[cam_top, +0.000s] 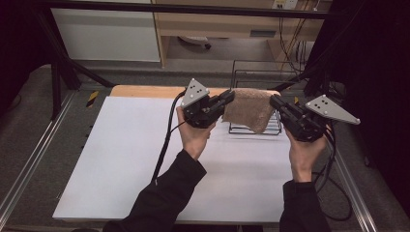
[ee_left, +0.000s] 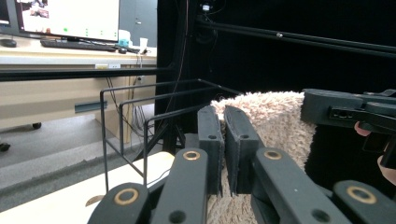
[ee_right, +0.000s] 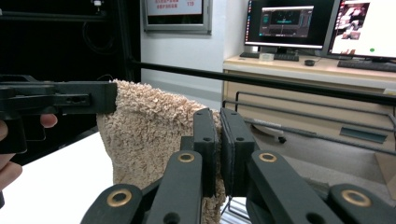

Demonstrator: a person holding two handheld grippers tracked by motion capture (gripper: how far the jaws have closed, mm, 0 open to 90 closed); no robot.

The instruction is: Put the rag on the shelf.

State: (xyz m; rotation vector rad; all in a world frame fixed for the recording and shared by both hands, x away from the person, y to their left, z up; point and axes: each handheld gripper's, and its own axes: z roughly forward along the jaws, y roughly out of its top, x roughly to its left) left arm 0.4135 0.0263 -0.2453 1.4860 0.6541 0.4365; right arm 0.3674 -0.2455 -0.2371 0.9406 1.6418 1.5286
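Holding the towel (cam_top: 249, 110) by its two top corners, you had it stretched in the air between the grippers, hanging just in front of the wire rack (cam_top: 256, 126) at the far edge of the table (cam_top: 135, 159).

Left gripper (cam_top: 231, 96): jaws pinched together on the towel's left corner. The left gripper view showed pile bunched between the pads (ee_left: 209, 140) and spilling out below them.

Right gripper (cam_top: 274, 101): jaws likewise clamped on the right corner, with fabric wedged between the pads (ee_right: 205, 140).

Advice for the step, as judged: you would have done well to keep both hands level and the top edge taut, so the cloth hung flat rather than sagging in the middle. It looked bound for the rack, so lifting the lower hem clear of the top rail before moving over it would have avoided snagging. Releasing both corners together would have kept it from sliding off to one side.

Materials:
- Towel: tan, thick, shaggy pile, soft and limp; lower edge drooped to a rounded point.
- Rack: thin black wire, open box frame, rigid.
- Table: smooth, white, matte, with a bare wood strip at the far edge.
- Grippers: black, hard, flat-faced pads, each topped with a grey plate.
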